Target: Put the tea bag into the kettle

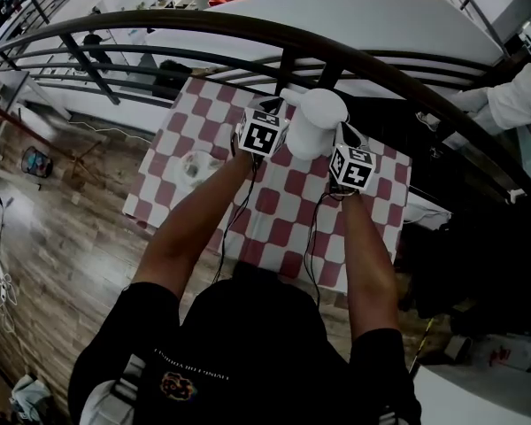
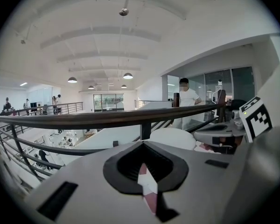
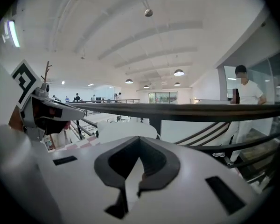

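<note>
A white kettle (image 1: 314, 122) stands at the far side of the table with the red-and-white checked cloth (image 1: 274, 211). My left gripper (image 1: 279, 113) sits close against the kettle's left side and my right gripper (image 1: 343, 140) against its right side. In the left gripper view the kettle's white dome (image 2: 172, 136) shows just past the left gripper (image 2: 147, 181), whose jaws meet with only a thin slit of checked cloth between them. The right gripper (image 3: 133, 171) is shut too, with the kettle (image 3: 126, 130) ahead of it. I cannot make out a tea bag.
A small white dish (image 1: 195, 165) lies on the cloth left of my left arm. A dark curved railing (image 1: 248, 29) runs just behind the table, with a drop to a lower floor beyond. A person in white (image 1: 522, 96) stands at the far right.
</note>
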